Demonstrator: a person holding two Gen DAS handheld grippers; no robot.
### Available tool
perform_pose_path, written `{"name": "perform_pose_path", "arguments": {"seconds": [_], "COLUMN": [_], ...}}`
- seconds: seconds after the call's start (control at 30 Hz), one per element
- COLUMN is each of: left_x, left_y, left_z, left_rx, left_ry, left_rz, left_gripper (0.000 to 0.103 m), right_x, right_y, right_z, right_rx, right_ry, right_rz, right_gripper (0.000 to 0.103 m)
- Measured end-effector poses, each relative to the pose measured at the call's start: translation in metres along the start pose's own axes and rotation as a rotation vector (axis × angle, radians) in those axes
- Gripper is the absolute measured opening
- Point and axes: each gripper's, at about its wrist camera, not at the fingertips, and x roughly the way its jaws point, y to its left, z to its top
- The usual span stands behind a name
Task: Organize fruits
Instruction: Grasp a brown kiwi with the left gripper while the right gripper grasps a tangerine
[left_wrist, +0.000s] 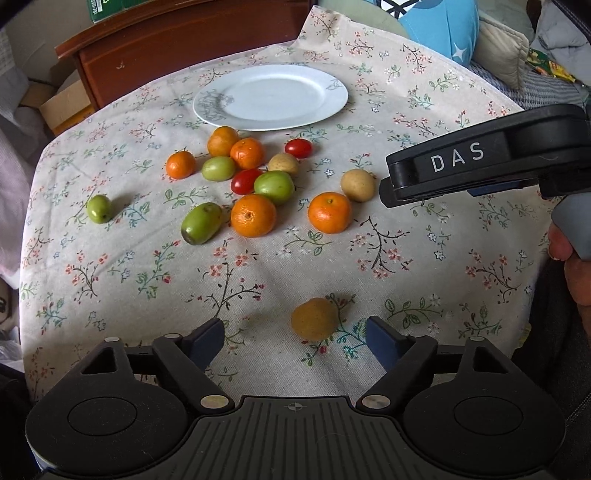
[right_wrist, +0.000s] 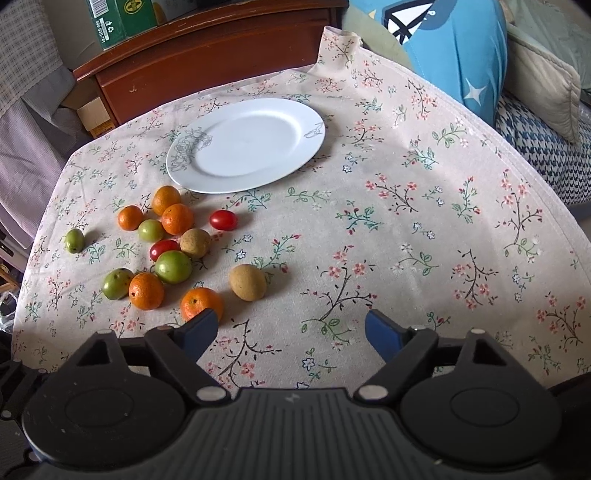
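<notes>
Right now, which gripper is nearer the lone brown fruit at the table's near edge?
Left. The left gripper has the brown fruit just ahead between open fingers; the right gripper hovers farther off.

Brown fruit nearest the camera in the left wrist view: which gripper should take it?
Left. The left gripper is open with the brown fruit sitting just ahead between its fingers. The right gripper has only bare tablecloth ahead, and that fruit is not in its view.
</notes>
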Motion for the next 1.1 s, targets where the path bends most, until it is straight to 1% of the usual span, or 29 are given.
{"name": "perform_pose_path", "arguments": {"seconds": [0.03, 0.07, 0.1, 0.13, 0.17, 0.23, 0.27, 0.3, 0.33, 0.37, 0.43, 0.6, 0.67, 0.77, 0.97, 1.0, 1.03, 1.1], "left_x": [0.001, 0.002, 0.003, 0.004, 0.006, 0.006, 0.005, 0.005, 0.005, 0.004, 0.003, 0.001, -0.001, -0.004, -0.003, -0.003, -0.003, -0.003], "left_y": [-0.001, -0.001, -0.001, 0.000, 0.000, 0.001, 0.002, 0.002, 0.003, 0.005, 0.007, 0.015, 0.019, 0.025, 0.038, 0.039, 0.040, 0.040], "left_z": [0.000, -0.001, -0.001, -0.002, -0.002, -0.003, -0.003, -0.004, -0.004, -0.004, -0.004, -0.005, -0.005, -0.003, 0.000, 0.000, 0.000, 0.000], "left_rx": [0.005, 0.006, 0.004, 0.000, -0.002, 0.000, 0.000, -0.002, -0.006, -0.012, -0.022, -0.053, -0.071, -0.092, -0.136, -0.140, -0.141, -0.143], "left_ry": [-0.003, -0.005, -0.004, -0.001, 0.003, -0.006, -0.011, -0.016, -0.020, -0.025, -0.033, -0.052, -0.065, -0.081, -0.080, -0.080, -0.080, -0.081], "left_rz": [0.004, 0.001, -0.006, -0.014, -0.017, -0.017, -0.017, -0.021, -0.027, -0.036, -0.043, -0.064, -0.069, -0.055, -0.017, -0.013, -0.010, -0.007], "left_gripper": [0.069, 0.065, 0.057, 0.050, 0.049, 0.047, 0.047, 0.043, 0.037, 0.034, 0.025, 0.025, 0.025, 0.025, 0.025, 0.025, 0.025, 0.025], "right_x": [0.000, 0.000, 0.001, 0.001, 0.002, 0.004, 0.006, 0.007, 0.009, 0.009, 0.011, 0.016, 0.017, 0.021, 0.032, 0.034, 0.034, 0.035], "right_y": [0.000, 0.001, 0.002, 0.003, 0.004, 0.006, 0.008, 0.009, 0.011, 0.013, 0.017, 0.024, 0.025, 0.030, 0.039, 0.040, 0.041, 0.043], "right_z": [0.000, -0.001, -0.001, -0.001, -0.001, -0.002, -0.002, -0.002, -0.003, -0.003, -0.004, -0.003, -0.003, -0.003, -0.005, -0.005, -0.005, -0.006], "right_rx": [0.001, -0.002, -0.007, -0.012, -0.016, -0.026, -0.029, -0.032, -0.036, -0.041, -0.059, -0.082, -0.085, -0.098, -0.133, -0.139, -0.148, -0.167], "right_ry": [-0.002, -0.005, -0.008, -0.010, -0.010, -0.006, 0.001, 0.007, 0.012, 0.013, 0.010, 0.003, 0.006, 0.010, 0.023, 0.022, 0.021, 0.018], "right_rz": [0.008, 0.018, 0.028, 0.036, 0.048, 0.089, 0.114, 0.132, 0.151, 0.163, 0.183, 0.199, 0.220, 0.242, 0.216, 0.210, 0.206, 0.202], "right_gripper": [0.078, 0.076, 0.070, 0.063, 0.060, 0.047, 0.044, 0.042, 0.041, 0.042, 0.042, 0.042, 0.043, 0.043, 0.042, 0.041, 0.037, 0.032]}}
